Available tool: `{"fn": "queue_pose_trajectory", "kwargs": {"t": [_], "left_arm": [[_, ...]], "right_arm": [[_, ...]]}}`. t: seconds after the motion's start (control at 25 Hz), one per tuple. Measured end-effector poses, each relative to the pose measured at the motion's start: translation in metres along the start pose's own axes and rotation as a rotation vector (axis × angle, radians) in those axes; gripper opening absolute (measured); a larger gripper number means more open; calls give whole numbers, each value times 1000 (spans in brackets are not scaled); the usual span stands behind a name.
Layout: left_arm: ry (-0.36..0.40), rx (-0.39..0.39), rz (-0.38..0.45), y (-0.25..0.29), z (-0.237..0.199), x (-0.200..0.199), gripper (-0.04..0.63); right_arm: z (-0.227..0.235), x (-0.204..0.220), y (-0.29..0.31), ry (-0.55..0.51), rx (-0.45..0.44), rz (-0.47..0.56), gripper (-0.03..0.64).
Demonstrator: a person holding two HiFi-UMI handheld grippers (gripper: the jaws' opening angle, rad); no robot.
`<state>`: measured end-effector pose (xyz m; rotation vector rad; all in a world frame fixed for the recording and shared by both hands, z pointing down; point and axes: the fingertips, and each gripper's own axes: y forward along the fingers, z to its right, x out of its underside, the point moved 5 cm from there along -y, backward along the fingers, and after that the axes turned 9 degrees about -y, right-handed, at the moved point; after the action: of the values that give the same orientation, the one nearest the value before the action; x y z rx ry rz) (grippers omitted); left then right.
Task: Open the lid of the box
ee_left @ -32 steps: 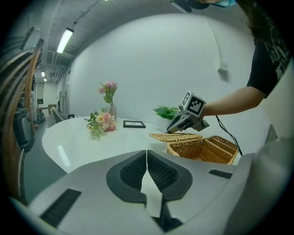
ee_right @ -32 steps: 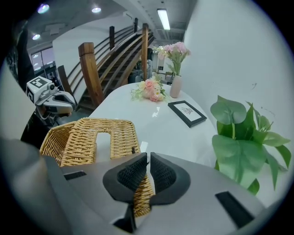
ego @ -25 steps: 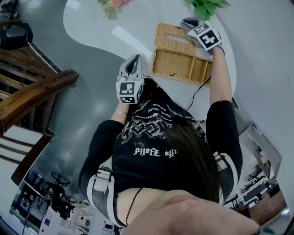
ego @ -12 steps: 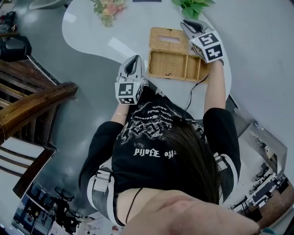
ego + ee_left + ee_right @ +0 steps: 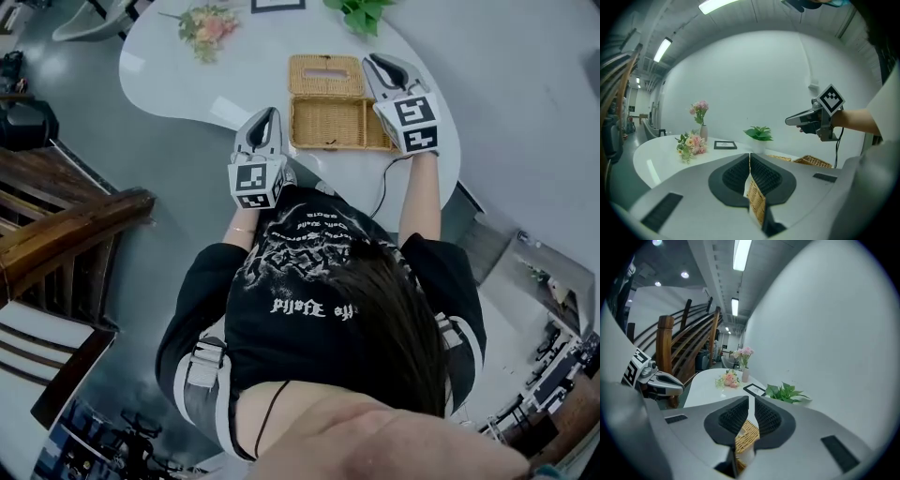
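The wicker box (image 5: 328, 124) stands open on the white table (image 5: 178, 80), and its lid (image 5: 324, 75) is folded back behind it. My left gripper (image 5: 265, 113) hovers at the table's near edge, just left of the box, jaws shut and empty. Along the box's right side my right gripper (image 5: 374, 62) is also shut, holding nothing. In the left gripper view the box (image 5: 813, 161) lies below the right gripper (image 5: 790, 121). Wicker (image 5: 746, 434) shows beneath the jaws in the right gripper view, with the left gripper (image 5: 677, 386) off to the left.
A small flower bunch (image 5: 208, 26), a framed card (image 5: 277, 5) and a green plant (image 5: 361, 11) sit at the table's far side. A black cable (image 5: 380, 192) runs off the near edge. A wooden stair rail (image 5: 66, 216) stands to the left.
The box lid now lies further back. My right gripper has shifted slightly along the box's right side, and the left has hardly moved. The head view has tilted.
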<state>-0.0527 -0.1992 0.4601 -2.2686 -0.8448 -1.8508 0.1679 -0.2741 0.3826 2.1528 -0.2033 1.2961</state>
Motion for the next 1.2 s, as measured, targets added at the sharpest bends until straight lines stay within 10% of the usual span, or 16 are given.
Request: {"fn": "queue_pose_trajectory", "kwargs": {"t": [1.2], "left_arm": [[18,76,55,-17,35,6,25]], "right_arm": [[-89,74,-83,237,228,113,31]]}}
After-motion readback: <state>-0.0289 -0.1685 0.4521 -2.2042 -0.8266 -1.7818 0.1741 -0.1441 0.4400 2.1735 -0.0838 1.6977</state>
